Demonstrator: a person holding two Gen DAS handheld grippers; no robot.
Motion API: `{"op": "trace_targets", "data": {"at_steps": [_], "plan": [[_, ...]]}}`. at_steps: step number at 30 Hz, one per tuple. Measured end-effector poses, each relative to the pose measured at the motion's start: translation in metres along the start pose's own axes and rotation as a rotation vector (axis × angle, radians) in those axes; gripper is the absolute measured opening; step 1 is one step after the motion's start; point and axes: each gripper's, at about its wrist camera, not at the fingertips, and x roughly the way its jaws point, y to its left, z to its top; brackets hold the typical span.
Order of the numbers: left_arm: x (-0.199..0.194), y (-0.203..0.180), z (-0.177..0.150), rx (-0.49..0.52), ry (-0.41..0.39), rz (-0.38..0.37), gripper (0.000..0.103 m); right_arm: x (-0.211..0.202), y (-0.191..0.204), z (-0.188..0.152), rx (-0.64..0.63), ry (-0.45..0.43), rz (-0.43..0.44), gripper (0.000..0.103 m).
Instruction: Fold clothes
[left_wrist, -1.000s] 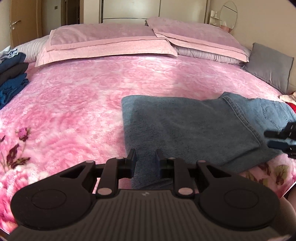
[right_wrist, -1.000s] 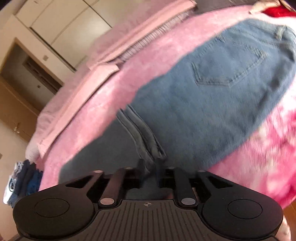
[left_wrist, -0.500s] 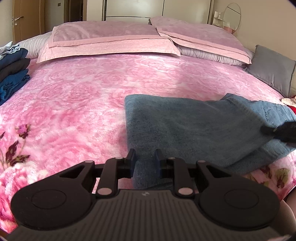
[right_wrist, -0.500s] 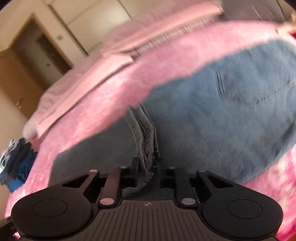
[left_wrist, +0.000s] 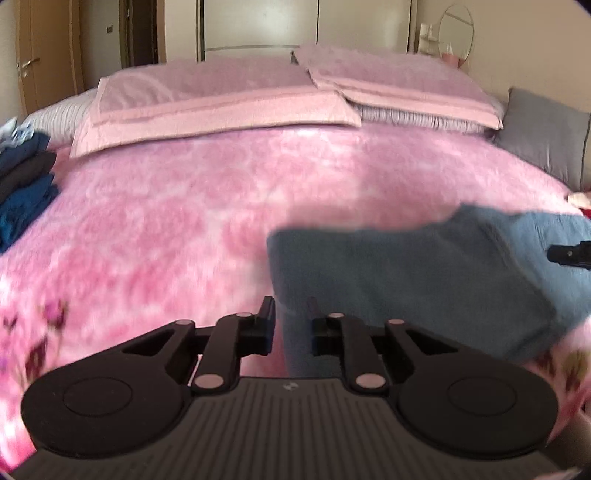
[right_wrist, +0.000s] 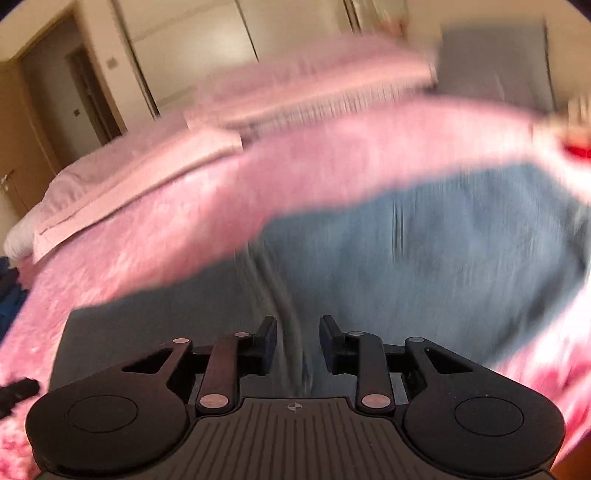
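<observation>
Jeans (left_wrist: 424, 280) lie folded on the pink bedspread (left_wrist: 184, 221), over on the right half of the bed, near edge, and both wrist views have gone blurry since a second ago. In the left wrist view the left gripper (left_wrist: 293, 325) sits over the near left corner of the denim, jaws a small way apart and just closing further; a strip of the cloth runs up between them, though through the blur I cannot tell whether the pads are pressing on it. The whole view has crept forward: the pillows (left_wrist: 221, 103) and the far wardrobe loom larger than before. The folded dark clothes (left_wrist: 26, 192) wait at the left edge, the grey cushion (left_wrist: 546, 144) at the far right.

Over to the right wrist view: the right gripper (right_wrist: 297, 343) hovers above the bunched denim seam (right_wrist: 280, 295), jaws apart and just opening, the seam running between them without being squeezed. A second ago this camera was tilted hard; now the bed sits much closer to level. The black tip of the right gripper pokes in at the right edge of the left view, over the jeans.
</observation>
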Motion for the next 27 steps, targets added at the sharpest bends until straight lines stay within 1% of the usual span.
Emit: {"op": "trace_targets", "data": {"at_steps": [1, 3, 6, 7, 9, 10, 11, 13, 15, 17, 18, 21, 22, 24, 25, 27], "plan": [[0.007, -0.003, 0.009, 0.017, -0.007, -0.005, 0.012, 0.005, 0.007, 0.006, -0.047, -0.012, 0.014, 0.029], [0.027, -0.008, 0.025, 0.047, -0.02, -0.016, 0.011, 0.027, 0.024, 0.014, -0.118, 0.0, 0.041, 0.029], [0.063, -0.014, 0.036, 0.077, -0.004, -0.011, 0.011, 0.063, 0.05, 0.022, -0.21, 0.019, 0.071, 0.029], [0.077, -0.016, 0.033, 0.1, 0.02, -0.006, 0.011, 0.076, 0.056, 0.022, -0.241, 0.03, 0.066, 0.029], [0.104, -0.021, 0.027, 0.145, 0.068, 0.004, 0.012, 0.101, 0.062, 0.016, -0.306, 0.065, 0.028, 0.029], [0.114, -0.024, 0.021, 0.169, 0.066, 0.012, 0.012, 0.113, 0.064, 0.009, -0.345, 0.089, 0.004, 0.028], [0.118, -0.028, 0.017, 0.194, 0.047, 0.029, 0.012, 0.121, 0.065, 0.0, -0.387, 0.096, -0.01, 0.028], [0.122, -0.032, 0.015, 0.221, 0.038, 0.058, 0.012, 0.123, 0.07, -0.013, -0.454, 0.065, -0.035, 0.028], [0.122, -0.027, 0.019, 0.191, 0.051, 0.048, 0.012, 0.123, 0.07, -0.017, -0.464, 0.059, -0.043, 0.028], [0.111, -0.019, 0.023, 0.138, 0.052, 0.037, 0.01, 0.122, 0.065, -0.014, -0.442, 0.064, -0.024, 0.028], [0.101, -0.016, 0.024, 0.112, 0.047, 0.029, 0.009, 0.118, 0.061, -0.009, -0.418, 0.07, -0.005, 0.029], [0.058, -0.009, 0.02, 0.046, 0.024, -0.016, 0.008, 0.085, 0.041, 0.004, -0.302, 0.071, 0.051, 0.029], [0.042, -0.01, 0.014, 0.034, 0.024, -0.042, 0.008, 0.071, 0.034, 0.005, -0.274, 0.07, 0.073, 0.029], [0.019, -0.017, -0.002, 0.036, 0.035, -0.063, 0.008, 0.041, 0.021, 0.003, -0.244, 0.072, 0.117, 0.029], [0.014, -0.02, -0.011, 0.039, 0.053, -0.068, 0.008, 0.029, 0.015, -0.001, -0.242, 0.08, 0.131, 0.029], [0.008, -0.025, -0.03, 0.038, 0.085, -0.072, 0.007, 0.016, 0.01, -0.016, -0.259, 0.113, 0.127, 0.029]]}}
